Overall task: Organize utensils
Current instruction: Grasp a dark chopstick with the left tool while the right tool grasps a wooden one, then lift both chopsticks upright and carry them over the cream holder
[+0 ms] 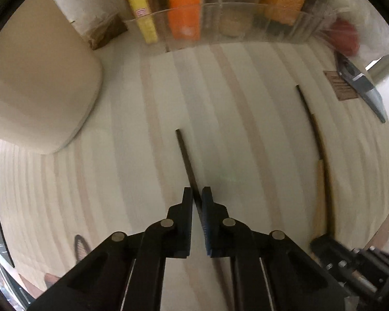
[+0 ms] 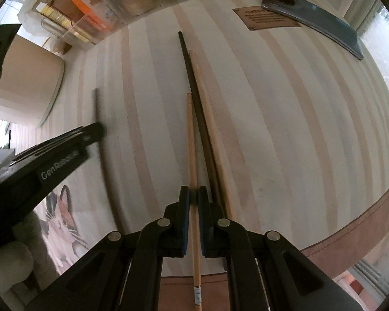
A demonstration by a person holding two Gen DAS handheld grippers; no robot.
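Note:
In the left wrist view my left gripper (image 1: 196, 192) is shut on a black chopstick (image 1: 184, 155) that lies on the striped wooden table (image 1: 246, 129) and runs away from the fingers. In the right wrist view my right gripper (image 2: 194, 191) is shut on a light wooden chopstick (image 2: 190, 134). Just right of it lie a second black chopstick (image 2: 190, 77) and another wooden chopstick (image 2: 207, 108), side by side and touching. That pair also shows at the right in the left wrist view, black chopstick (image 1: 306, 103) above wooden chopstick (image 1: 320, 197).
A beige rounded container (image 1: 39, 90) stands at the left. A clear bin (image 1: 220, 26) with boxes lines the far edge. A dark phone (image 2: 316, 18) and a brown plaque (image 2: 264, 16) lie at the far right. A cat-print mat (image 2: 62, 220) sits near left.

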